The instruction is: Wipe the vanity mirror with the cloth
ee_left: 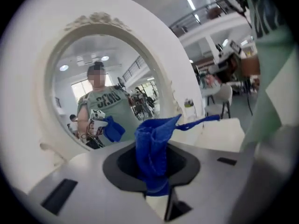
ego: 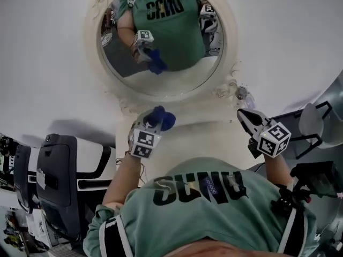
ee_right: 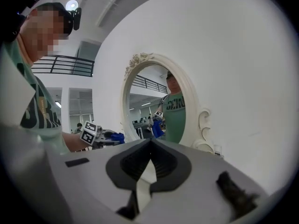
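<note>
Blue cloth (ee_left: pixel 152 148) first: found it bunched and pinched in the left tongs (ee_left: pixel 154 181), which were clamped hard on its lower folds, with one thin corner trailing off to the right. Saw that grip plainly only in the left gripper view. From the head view made out no more than a blue wad (ego: pixel 161 118) poking past the tip of the left tongs (ego: pixel 153 123), held just below the lower rim of the vanity mirror (ego: pixel 161 96) and not on the glass. Caught the same cloth a second time as a reflection in that glass.

Noted the vanity mirror as oval, in a cream carved frame, upright on a pale worktop (ego: pixel 214 138) against a white wall (ego: pixel 43 63). Saw it obliquely, from its right side, in the right gripper view (ee_right: pixel 154 101), with the cloth low beside its left edge.

Found the right tongs (ee_right: pixel 148 162) pressed together there, gripping nothing. In the head view placed the right tongs (ego: pixel 241 113) to the right of the frame, tip aimed up and left, well apart from the left tongs.

Read the left forearm (ego: pixel 126 170) as bare and reaching straight forward.
</note>
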`<state>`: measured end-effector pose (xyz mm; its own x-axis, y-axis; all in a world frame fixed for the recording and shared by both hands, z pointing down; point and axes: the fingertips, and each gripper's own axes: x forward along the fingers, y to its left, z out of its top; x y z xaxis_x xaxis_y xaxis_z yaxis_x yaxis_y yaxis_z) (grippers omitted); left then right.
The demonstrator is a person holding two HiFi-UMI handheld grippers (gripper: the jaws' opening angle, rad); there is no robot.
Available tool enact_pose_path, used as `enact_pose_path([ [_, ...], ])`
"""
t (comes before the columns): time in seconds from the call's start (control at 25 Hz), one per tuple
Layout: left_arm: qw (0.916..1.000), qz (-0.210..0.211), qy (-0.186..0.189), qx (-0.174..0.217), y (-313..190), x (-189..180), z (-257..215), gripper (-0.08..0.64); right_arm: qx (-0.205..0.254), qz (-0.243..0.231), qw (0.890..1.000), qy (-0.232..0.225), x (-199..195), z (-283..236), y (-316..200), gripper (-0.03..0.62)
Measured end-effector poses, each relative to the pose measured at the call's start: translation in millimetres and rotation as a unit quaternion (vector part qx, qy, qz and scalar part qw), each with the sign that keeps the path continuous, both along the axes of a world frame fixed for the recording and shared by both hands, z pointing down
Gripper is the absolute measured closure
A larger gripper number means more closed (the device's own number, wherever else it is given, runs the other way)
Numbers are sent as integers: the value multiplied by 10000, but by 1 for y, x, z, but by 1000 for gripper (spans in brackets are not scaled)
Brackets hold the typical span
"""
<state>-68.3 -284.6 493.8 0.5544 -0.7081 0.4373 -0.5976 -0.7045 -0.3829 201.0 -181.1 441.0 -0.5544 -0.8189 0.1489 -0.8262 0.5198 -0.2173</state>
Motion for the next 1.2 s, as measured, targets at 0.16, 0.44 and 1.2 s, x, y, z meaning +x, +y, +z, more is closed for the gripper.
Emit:
enact_pose_path([
  [0.16,9675,-271,2356,-874,48,-27,-6,469,-201,-264,9991,-275,-33,2,-19,586],
  [0.44,9106,-241,3766,-1687,93,-36,29,468,-947,-701,9904,-727,-88,43,-45,586],
  [1.2,9185,-34,3552,-1736,95,-28,30,468,-1025,-772,9909,-410,-106,50,-41,586],
])
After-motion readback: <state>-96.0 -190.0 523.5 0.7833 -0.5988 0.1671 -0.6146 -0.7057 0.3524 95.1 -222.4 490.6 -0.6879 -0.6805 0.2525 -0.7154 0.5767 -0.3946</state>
